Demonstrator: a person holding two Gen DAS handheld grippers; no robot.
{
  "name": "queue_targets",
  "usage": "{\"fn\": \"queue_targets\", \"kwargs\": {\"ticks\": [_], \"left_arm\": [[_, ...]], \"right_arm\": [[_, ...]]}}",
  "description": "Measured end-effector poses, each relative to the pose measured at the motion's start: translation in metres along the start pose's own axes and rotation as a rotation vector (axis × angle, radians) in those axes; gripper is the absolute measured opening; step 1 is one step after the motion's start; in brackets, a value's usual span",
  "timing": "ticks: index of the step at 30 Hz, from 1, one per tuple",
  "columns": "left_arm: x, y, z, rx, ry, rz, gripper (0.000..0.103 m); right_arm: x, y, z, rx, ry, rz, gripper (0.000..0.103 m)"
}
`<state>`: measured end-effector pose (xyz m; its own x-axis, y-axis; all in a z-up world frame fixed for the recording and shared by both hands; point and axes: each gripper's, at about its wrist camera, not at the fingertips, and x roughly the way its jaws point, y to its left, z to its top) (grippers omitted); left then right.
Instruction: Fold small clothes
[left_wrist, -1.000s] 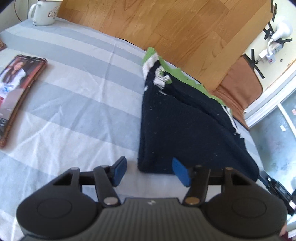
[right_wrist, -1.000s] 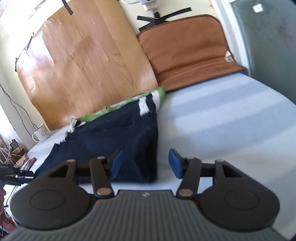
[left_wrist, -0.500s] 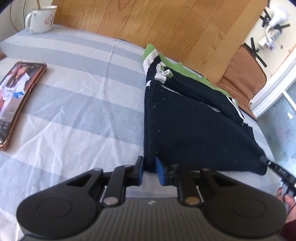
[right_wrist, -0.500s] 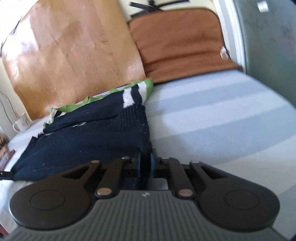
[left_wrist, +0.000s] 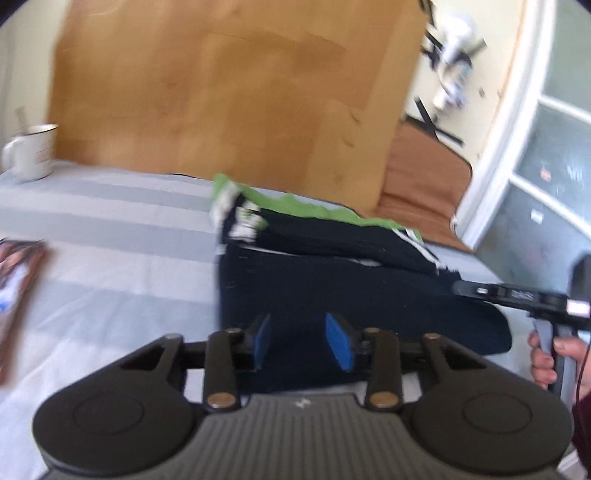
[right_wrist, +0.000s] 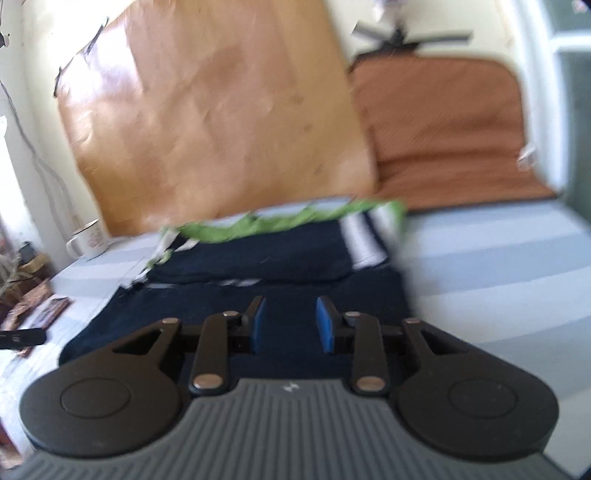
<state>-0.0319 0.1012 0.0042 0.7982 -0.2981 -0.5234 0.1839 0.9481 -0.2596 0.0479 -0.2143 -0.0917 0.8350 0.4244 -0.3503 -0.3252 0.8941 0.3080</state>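
The folded dark sweater (left_wrist: 354, 295) is lying on the striped bedsheet (left_wrist: 110, 258), long axis running left-right, green hem toward the wooden board (left_wrist: 229, 85). Left gripper (left_wrist: 301, 341) and right gripper (right_wrist: 290, 325) are hovering spread apart, gripping nothing; bare sheet is lying either side.

left wrist: low, near, faces headboard | right wrist: same | shared: sweater (left_wrist: 332, 291)

Soft, fuzzy dark blue knit cloth on the sweater (left_wrist: 332, 288), with a green and white woven edge. Smooth, thin striped cotton on the bed sheet (left_wrist: 110, 258), a bit wrinkled. Shiny, smooth wood on the board (right_wrist: 221, 122) at the wall. Rough brown woven cloth on the cushion (right_wrist: 443, 122). Glossy white enamel on the mug (left_wrist: 31, 155). Matt black plastic on the left gripper (left_wrist: 301, 341) and right gripper (right_wrist: 290, 323), with blue rubbery pads (left_wrist: 338, 341) and small shiny metal pins.
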Motion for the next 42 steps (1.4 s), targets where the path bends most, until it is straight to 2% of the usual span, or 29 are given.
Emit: {"fn": "queue_targets", "kwargs": {"ticks": [2, 3, 4, 5, 6, 8, 9, 10, 14, 16, 18, 20, 23, 29, 33, 36, 42], "left_arm": [[0.024, -0.007, -0.001, 0.031, 0.041, 0.013, 0.036], [0.034, -0.007, -0.003, 0.034, 0.064, 0.022, 0.036], [0.039, -0.004, -0.007, 0.029, 0.081, 0.026, 0.036], [0.039, -0.004, -0.011, 0.037, 0.056, 0.022, 0.037], [0.038, -0.005, -0.014, 0.055, 0.044, 0.018, 0.038], [0.037, -0.008, -0.018, 0.074, 0.029, 0.02, 0.043], [0.037, -0.008, -0.019, 0.074, 0.028, 0.013, 0.045], [0.037, -0.008, -0.019, 0.072, 0.027, 0.006, 0.049], [0.038, -0.012, -0.02, 0.098, 0.026, 0.014, 0.054], [0.038, -0.016, -0.021, 0.12, 0.025, 0.03, 0.055], [0.039, -0.02, -0.023, 0.139, 0.024, 0.043, 0.056], [0.039, -0.022, -0.024, 0.155, 0.025, 0.05, 0.059], [0.04, -0.024, -0.024, 0.167, 0.029, 0.049, 0.063], [0.043, -0.027, -0.025, 0.186, 0.036, 0.05, 0.071], [0.044, -0.027, -0.025, 0.19, 0.04, 0.051, 0.074], [0.046, -0.028, -0.025, 0.194, 0.045, 0.049, 0.079], [0.047, -0.029, -0.025, 0.199, 0.052, 0.045, 0.086]], "right_arm": [[0.021, -0.008, 0.001, 0.023, 0.058, -0.026, 0.029], [0.022, -0.019, 0.003, 0.014, 0.037, -0.03, 0.026], [0.02, -0.027, 0.007, 0.01, 0.013, -0.105, 0.019], [0.015, -0.039, 0.01, 0.03, -0.012, -0.208, 0.01], [0.006, -0.054, 0.011, 0.097, -0.034, -0.221, 0.001], [-0.006, -0.073, 0.013, 0.24, -0.065, -0.177, 0.005], [-0.01, -0.071, 0.015, 0.225, -0.084, -0.178, 0.01], [-0.013, -0.063, 0.015, 0.182, -0.102, -0.172, 0.011], [-0.007, -0.038, 0.006, 0.091, -0.13, -0.073, 0.02], [0.003, -0.034, -0.001, 0.054, -0.127, -0.073, 0.033], [0.018, -0.042, -0.01, 0.097, -0.093, -0.075, 0.034], [0.009, -0.05, -0.011, 0.142, -0.145, -0.055, 0.036], [0.009, -0.067, -0.009, 0.197, -0.154, -0.045, 0.038], [0.011, -0.055, -0.011, 0.158, -0.146, -0.046, 0.044], [0.021, -0.061, -0.004, 0.163, -0.148, -0.035, 0.046], [0.009, -0.043, -0.018, 0.153, -0.149, -0.029, 0.049], [0.006, -0.043, -0.02, 0.154, -0.15, -0.019, 0.051]]}}
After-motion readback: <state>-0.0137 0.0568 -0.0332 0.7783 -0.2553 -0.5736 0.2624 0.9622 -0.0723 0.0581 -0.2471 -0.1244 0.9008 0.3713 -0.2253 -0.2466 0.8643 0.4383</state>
